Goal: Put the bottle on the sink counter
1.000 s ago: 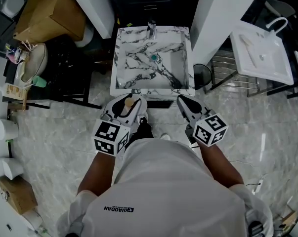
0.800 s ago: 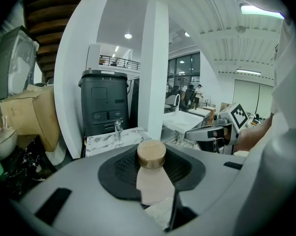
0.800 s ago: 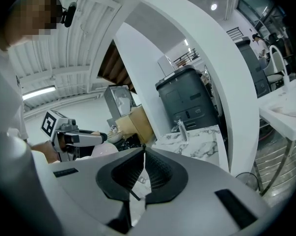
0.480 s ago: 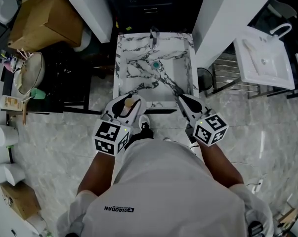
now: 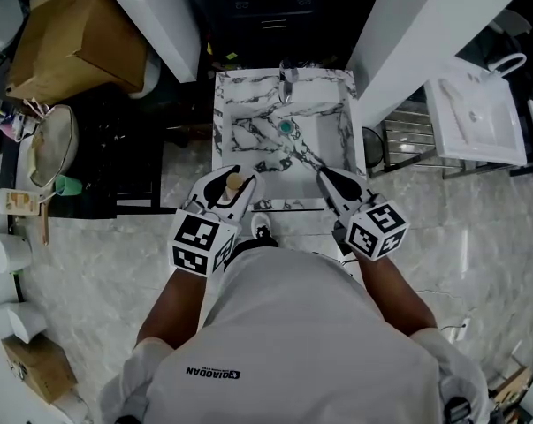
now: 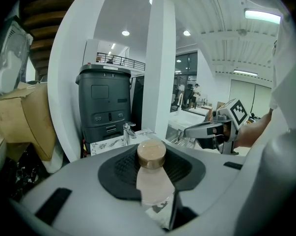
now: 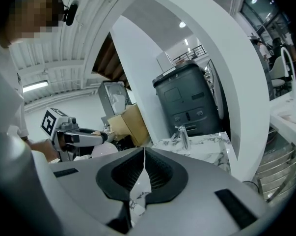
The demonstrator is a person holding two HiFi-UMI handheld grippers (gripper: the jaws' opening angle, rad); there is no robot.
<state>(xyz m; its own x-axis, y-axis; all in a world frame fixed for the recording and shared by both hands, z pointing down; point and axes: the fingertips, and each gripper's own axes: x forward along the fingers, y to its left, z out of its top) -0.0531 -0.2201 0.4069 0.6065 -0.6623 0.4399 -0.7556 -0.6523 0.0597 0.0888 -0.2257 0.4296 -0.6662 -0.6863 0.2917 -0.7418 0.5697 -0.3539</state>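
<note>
A pale pink bottle (image 6: 153, 181) with a tan cap (image 6: 151, 154) is clamped upright between the dark pads of my left gripper (image 6: 151, 152). In the head view that left gripper (image 5: 232, 178) hangs over the front left rim of the marble sink counter (image 5: 224, 113), and the bottle's cap (image 5: 233, 182) shows between the jaws. My right gripper (image 5: 322, 175) is level with it over the front right rim, jaws shut with nothing between them. In the right gripper view the pads of the right gripper (image 7: 144, 155) meet. A chrome faucet (image 5: 288, 73) stands at the sink's back edge.
White pillars (image 5: 160, 16) flank the sink, with a dark cabinet (image 5: 275, 11) behind it. A cardboard box (image 5: 72, 38) and a cluttered black stand with a bowl (image 5: 49, 144) are to the left. A round bin (image 5: 373, 142), a metal rack (image 5: 412, 135) and a white basin (image 5: 474, 117) are to the right.
The person has stepped toward the sink. Both grippers now reach over its front rim instead of hanging short of it. The bottle stays in the left gripper.
</note>
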